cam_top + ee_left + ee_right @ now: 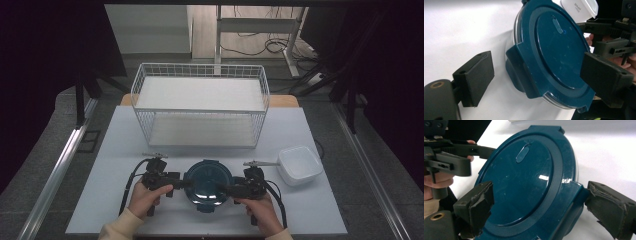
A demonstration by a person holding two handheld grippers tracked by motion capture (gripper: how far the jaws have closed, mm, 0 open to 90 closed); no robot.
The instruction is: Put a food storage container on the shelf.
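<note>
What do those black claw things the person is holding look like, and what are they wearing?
Both tools are black. The left gripper and right gripper each have two blocky, flat-faced jaws, a black cable looping behind, and a small grey plate on top. A round brass-coloured ring sits near each jaw's base. The person's sleeves are cream-coloured.

We see a white table (120, 165) taking up the lower middle of the high view, its surface pale and plain. At its far edge, in the centre of the frame, stands a white wire rack (200, 105) with two shelf levels. Near the bottom centre a round container with a dark blue lid (208, 183) lies flat on the tabletop. To its right, at the lower right of the frame, sits a white square container (299, 164), just apart from the blue-lidded one.
</note>
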